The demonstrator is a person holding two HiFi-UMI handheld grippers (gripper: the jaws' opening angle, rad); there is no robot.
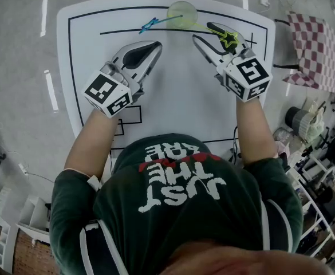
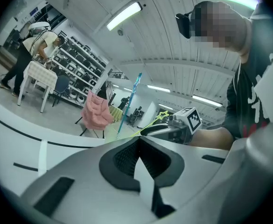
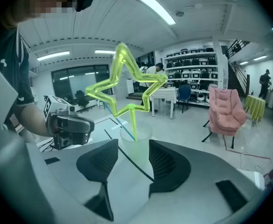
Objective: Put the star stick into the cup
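A person leans over a white marked table (image 1: pixel 173 96) with a hand-held gripper in each hand, at what looks like the closing stage of putting the star stick into the cup. The left gripper (image 1: pixel 154 46) lies level on the table to the left, jaws together and holding nothing. The right gripper (image 3: pixel 134 146) is angled down toward the far edge with its jaws wide apart. Neither pad touches anything, so it too holds nothing. Beyond its tips stands the translucent cup (image 1: pixel 182 13), which already holds the lower end of the green star stick (image 3: pixel 132 120). The stick's stem slants up out of the rim and its star head hangs over the open right jaws. A blue stick (image 1: pixel 150 23) leans out of the same cup on the opposite side. Judging by this, the placing itself appears done. What seems left is to draw the right gripper back without brushing the star head, and whether the stick rests steadily cannot be told.
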